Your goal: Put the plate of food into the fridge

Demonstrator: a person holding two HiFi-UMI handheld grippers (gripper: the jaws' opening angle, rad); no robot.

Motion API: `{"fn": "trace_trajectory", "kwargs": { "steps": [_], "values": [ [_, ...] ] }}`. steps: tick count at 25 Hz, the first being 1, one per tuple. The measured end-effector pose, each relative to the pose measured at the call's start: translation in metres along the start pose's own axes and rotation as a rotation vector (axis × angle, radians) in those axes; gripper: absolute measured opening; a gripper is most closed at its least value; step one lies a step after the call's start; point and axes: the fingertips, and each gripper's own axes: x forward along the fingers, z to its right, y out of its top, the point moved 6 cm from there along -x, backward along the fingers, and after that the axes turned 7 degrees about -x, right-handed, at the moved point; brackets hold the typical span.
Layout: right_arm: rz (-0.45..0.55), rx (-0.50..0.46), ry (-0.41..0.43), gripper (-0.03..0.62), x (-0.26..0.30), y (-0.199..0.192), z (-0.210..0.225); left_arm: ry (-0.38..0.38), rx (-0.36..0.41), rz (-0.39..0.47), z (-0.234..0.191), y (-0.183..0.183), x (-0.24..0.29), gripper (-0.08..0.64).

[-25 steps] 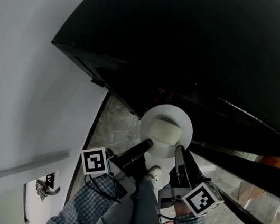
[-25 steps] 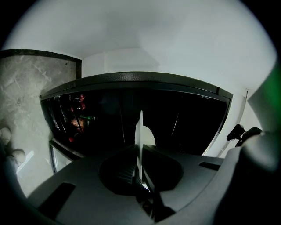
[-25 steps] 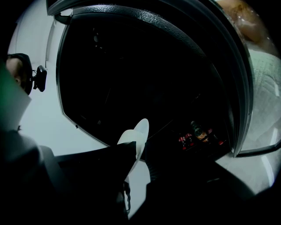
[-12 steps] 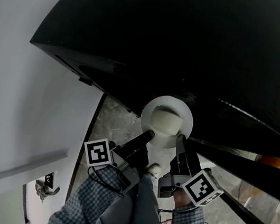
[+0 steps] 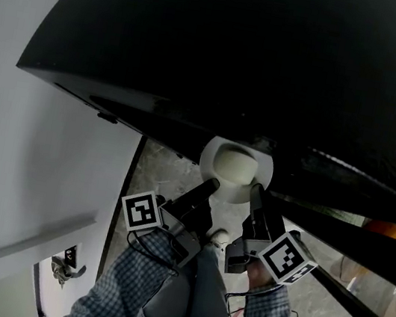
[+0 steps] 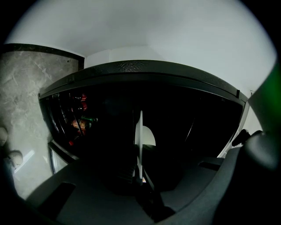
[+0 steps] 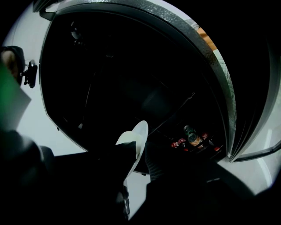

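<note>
A white plate with a pale dome of food on it is held level at the mouth of the dark open fridge. My left gripper is shut on the plate's near left rim and my right gripper is shut on its near right rim. In the left gripper view the plate shows edge-on between the jaws. In the right gripper view the plate is pinched at its rim, with the fridge interior behind.
The fridge door stands open at the right, with bottles and cans on its shelf. A white wall runs along the left. Marbled floor tiles lie below. The person's checked sleeves are at the bottom.
Both grippers have carried the plate forward and up towards the fridge opening; its far rim now sits under the fridge's dark edge.
</note>
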Motion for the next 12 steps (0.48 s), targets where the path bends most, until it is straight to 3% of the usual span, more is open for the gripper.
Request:
{"fn": "trace_trajectory", "kwargs": {
  "steps": [12],
  "values": [
    [0.013, 0.0, -0.018, 0.069, 0.0036, 0.0061, 0.0056, -0.004, 0.005, 0.008, -0.0008, -0.0003, 0.0098, 0.028]
  ]
}}
